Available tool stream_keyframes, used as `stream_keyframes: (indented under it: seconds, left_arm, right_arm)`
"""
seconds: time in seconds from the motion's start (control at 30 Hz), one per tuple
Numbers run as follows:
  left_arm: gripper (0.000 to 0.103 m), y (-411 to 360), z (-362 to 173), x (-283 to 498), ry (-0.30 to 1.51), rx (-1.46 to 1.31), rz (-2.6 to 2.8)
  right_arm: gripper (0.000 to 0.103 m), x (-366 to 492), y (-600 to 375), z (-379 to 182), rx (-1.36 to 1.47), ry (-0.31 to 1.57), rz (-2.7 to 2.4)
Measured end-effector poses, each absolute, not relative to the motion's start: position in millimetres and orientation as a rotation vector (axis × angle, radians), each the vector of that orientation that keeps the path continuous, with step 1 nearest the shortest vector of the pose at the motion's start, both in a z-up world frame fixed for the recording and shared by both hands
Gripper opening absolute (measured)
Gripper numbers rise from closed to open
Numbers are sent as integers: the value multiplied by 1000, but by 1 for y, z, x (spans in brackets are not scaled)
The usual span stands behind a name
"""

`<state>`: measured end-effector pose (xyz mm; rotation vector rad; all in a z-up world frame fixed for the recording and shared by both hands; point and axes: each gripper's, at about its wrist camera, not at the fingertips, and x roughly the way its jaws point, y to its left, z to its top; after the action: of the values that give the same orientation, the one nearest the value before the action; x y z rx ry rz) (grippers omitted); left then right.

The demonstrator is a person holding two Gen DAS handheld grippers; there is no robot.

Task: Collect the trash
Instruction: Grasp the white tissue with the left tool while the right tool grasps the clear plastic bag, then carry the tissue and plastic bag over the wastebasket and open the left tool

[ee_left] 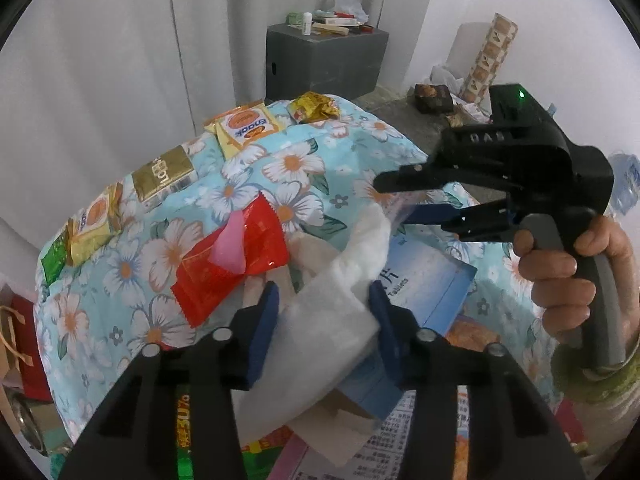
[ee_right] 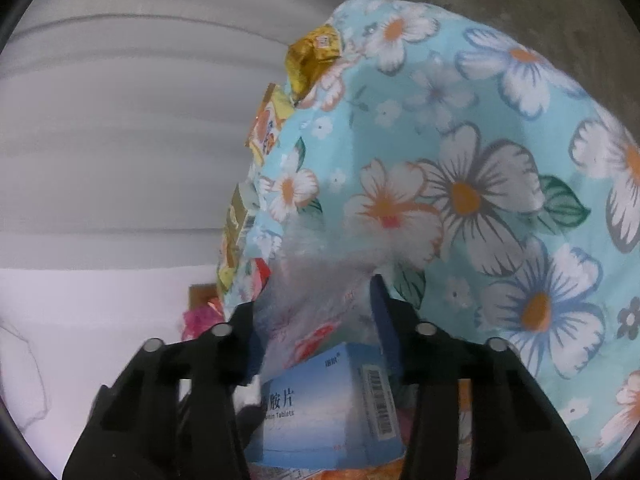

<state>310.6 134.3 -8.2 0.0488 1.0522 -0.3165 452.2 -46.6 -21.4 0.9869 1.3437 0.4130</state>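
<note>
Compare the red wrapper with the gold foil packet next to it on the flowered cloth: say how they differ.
The red wrapper is glossy red, crumpled and torn open, with a pink flap showing; the gold foil packet is flat and rectangular. The red wrapper lies close to the left gripper, beside the white tissue; the gold foil packet lies farther off in the row along the flowered cloth's edge. Both are shiny snack-type packaging resting on that cloth.

The yellow snack packet (ee_left: 246, 126) in the upper middle of the left wrist view reads "snack". The blue medicine box (ee_right: 324, 404) at lower centre of the right wrist view reads "Tablets", with Chinese characters and a barcode. The green strip (ee_left: 183, 420) at bottom left of the left wrist view shows "30%".
</note>
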Motion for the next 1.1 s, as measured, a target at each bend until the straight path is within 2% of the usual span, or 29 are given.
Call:
stream_keyframes:
  seconds: [0.13,0.3,0.47,1.1]
  left_arm:
    - [27,138,-7,310,1051,24,-323]
    - [11,142,0,308,1030,0,-326]
    - [8,149,10,304,988,-13,-319]
    - [8,177,80,263,782,-137,-325]
  right_arm:
    - [23,448,-52,-22,1026,1341,432]
    - [1,437,-68,-13,1062,1320,454]
    - [0,434,-76,-7,1100,1282,466]
    - [0,395,-135,37,1258,1144,555]
